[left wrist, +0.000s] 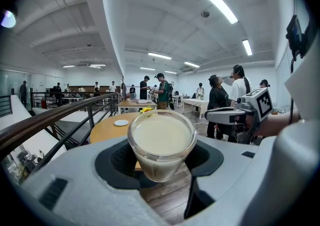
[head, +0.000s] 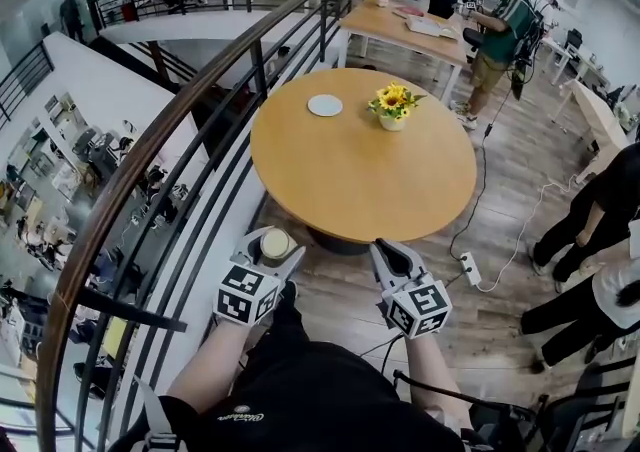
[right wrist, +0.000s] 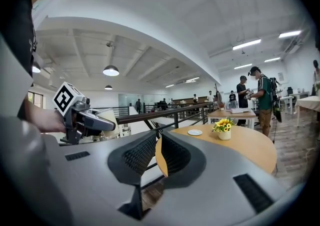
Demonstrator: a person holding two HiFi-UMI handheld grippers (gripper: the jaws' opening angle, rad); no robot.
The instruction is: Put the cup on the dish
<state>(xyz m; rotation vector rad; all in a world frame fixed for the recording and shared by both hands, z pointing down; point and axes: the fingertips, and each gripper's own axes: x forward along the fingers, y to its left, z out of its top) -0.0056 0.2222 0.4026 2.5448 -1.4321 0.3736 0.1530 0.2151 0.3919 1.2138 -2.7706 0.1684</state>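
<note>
A clear glass cup (head: 274, 246) full of cream-coloured liquid sits upright between the pads of my left gripper (head: 276, 242), which is shut on it just short of the round wooden table's (head: 360, 180) near edge. In the left gripper view the cup (left wrist: 161, 140) fills the gap between the jaws of the left gripper (left wrist: 161, 159). The small white dish (head: 325, 105) lies at the table's far left, also visible as the dish (left wrist: 121, 123) beyond the cup. My right gripper (head: 396, 258) hovers beside the left one, shut and holding nothing (right wrist: 159, 155).
A pot of sunflowers (head: 392, 108) stands right of the dish. A dark metal railing (head: 200, 140) runs along the table's left side above a drop. A power strip (head: 470, 268) and cable lie on the floor. People stand at the right and behind, by another table (head: 405, 30).
</note>
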